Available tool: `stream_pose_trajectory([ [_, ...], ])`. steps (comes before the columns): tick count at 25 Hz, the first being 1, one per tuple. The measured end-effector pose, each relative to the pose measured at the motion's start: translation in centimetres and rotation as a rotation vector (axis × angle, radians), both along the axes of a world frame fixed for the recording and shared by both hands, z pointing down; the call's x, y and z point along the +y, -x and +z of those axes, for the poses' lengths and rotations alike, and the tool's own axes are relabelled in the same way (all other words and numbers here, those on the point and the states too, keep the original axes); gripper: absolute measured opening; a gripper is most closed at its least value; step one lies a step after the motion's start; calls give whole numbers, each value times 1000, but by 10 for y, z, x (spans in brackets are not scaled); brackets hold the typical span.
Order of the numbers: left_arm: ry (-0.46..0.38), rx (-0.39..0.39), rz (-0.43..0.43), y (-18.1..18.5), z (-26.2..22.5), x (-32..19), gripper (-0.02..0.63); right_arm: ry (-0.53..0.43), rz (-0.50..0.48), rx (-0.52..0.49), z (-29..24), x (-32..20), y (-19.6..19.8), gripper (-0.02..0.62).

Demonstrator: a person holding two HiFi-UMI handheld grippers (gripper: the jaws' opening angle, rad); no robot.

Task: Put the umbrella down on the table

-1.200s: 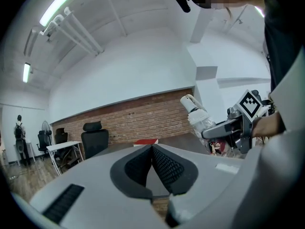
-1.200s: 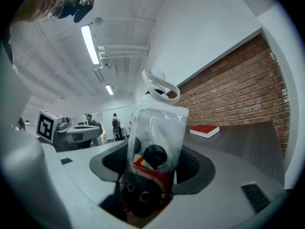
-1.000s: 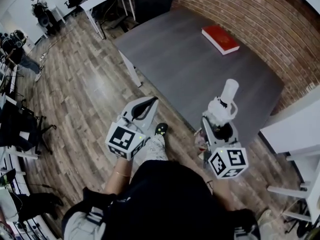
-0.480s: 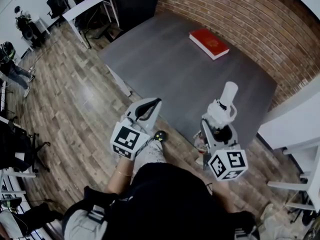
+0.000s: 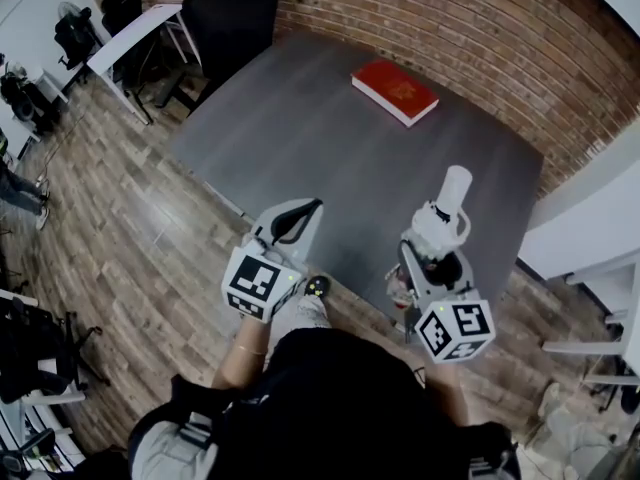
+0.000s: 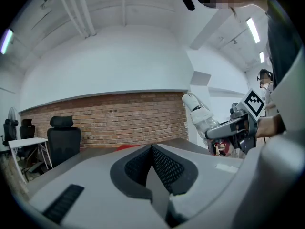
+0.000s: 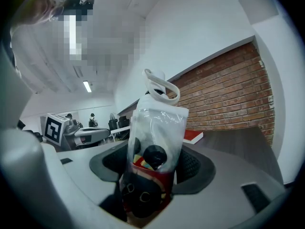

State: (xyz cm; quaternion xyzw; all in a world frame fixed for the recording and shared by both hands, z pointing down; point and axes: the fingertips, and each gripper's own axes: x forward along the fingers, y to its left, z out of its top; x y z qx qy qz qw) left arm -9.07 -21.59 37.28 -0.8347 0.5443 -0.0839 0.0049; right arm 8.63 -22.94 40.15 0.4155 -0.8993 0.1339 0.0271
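Note:
A folded umbrella (image 5: 441, 218) in a clear plastic sleeve, with a white handle and a red and black pattern, stands upright between the jaws of my right gripper (image 5: 430, 253). In the right gripper view the pads press on the umbrella (image 7: 153, 144) from both sides, so the right gripper (image 7: 152, 173) is shut on it. It hovers over the near edge of the dark grey table (image 5: 290, 138). My left gripper (image 5: 296, 214) hangs at the table's near edge, and its pads meet with nothing between them (image 6: 152, 168). The left gripper view also shows the umbrella (image 6: 198, 112) off to the right.
A red book (image 5: 394, 91) lies on the table's far side, near the brick wall (image 5: 480, 28). A black office chair (image 5: 232, 8) and a white desk (image 5: 135, 38) stand at the far left. White furniture (image 5: 590, 238) flanks the table's right. The floor is wooden.
Both grippers have moved forward toward the table, which now sits nearer and more centred in the head view. The umbrella stays upright in the right gripper.

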Motion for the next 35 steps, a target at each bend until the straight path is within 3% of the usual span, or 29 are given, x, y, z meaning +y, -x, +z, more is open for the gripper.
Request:
stream_pose_trajectory([
  [18, 37, 47, 203, 19, 3, -118, 2, 45, 188, 44, -6, -80, 23, 276],
  [35, 45, 57, 323, 59, 13, -170, 2, 57, 299, 61, 4, -117, 70, 276],
])
